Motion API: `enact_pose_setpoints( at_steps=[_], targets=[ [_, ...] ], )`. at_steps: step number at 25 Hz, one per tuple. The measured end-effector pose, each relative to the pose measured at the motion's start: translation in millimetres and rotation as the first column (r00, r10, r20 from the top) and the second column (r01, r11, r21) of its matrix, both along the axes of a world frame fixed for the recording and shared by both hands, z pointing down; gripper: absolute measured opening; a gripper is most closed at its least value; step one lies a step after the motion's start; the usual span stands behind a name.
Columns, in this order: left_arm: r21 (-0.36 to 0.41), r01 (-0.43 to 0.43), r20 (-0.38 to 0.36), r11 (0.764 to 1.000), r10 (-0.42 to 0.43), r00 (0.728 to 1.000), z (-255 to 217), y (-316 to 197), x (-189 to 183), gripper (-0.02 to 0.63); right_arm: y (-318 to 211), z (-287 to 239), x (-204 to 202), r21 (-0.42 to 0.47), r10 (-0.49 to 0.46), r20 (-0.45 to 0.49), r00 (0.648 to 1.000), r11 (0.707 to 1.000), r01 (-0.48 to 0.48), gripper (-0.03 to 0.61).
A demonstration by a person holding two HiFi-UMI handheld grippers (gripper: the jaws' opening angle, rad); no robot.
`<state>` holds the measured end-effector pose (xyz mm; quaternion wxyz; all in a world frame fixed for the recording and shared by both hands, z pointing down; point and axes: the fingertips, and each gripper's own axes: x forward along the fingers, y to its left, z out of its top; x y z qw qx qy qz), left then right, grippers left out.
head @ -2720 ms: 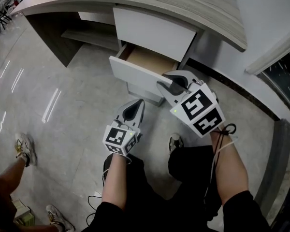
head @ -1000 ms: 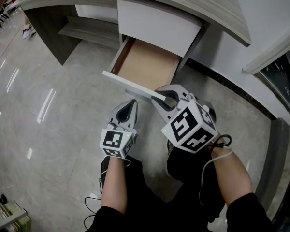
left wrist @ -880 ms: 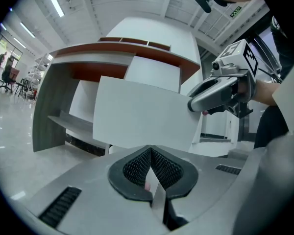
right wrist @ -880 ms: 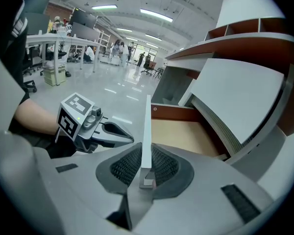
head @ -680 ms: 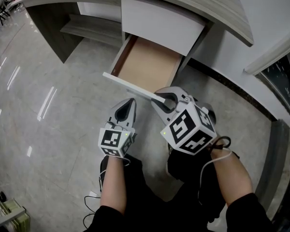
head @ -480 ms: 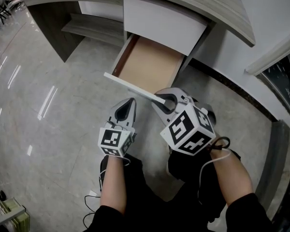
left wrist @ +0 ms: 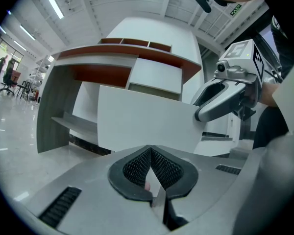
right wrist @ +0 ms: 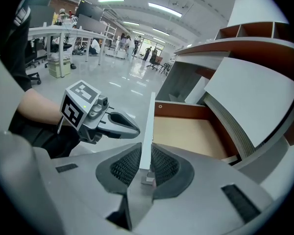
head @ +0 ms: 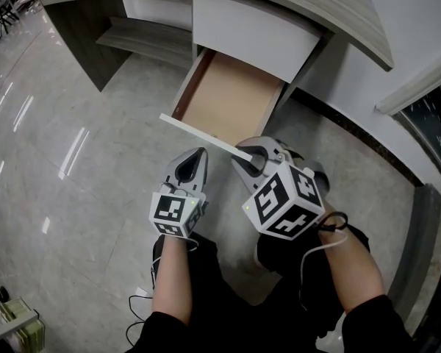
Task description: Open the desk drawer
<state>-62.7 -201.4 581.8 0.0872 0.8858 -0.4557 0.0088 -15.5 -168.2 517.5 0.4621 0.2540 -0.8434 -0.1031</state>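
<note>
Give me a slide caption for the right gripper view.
The right claw clamped on the open drawer's front panel.

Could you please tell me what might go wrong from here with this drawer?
The right gripper pinches only the thin top edge of the drawer front, near one end; it could slip off, or the off-centre pull could skew the drawer.
The drawer already stands well out; pulling further might take it off its runners, which are not visible.
The shut left gripper hangs just before that front, which could bump it.

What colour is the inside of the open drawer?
The drawer is light tan inside, like plain wood. The head view shows it best.
</note>
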Motion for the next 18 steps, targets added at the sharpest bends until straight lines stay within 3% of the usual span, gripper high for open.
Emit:
enact_pose_setpoints(
  at_steps=[18],
  targets=[
    [-0.004,0.004,0.042,1.000,-0.004,0.999,6,1,-4,0.003,6,14,-7,-0.019,-0.029,-0.054,0.998,0.999,0.028,0.058]
  ],
)
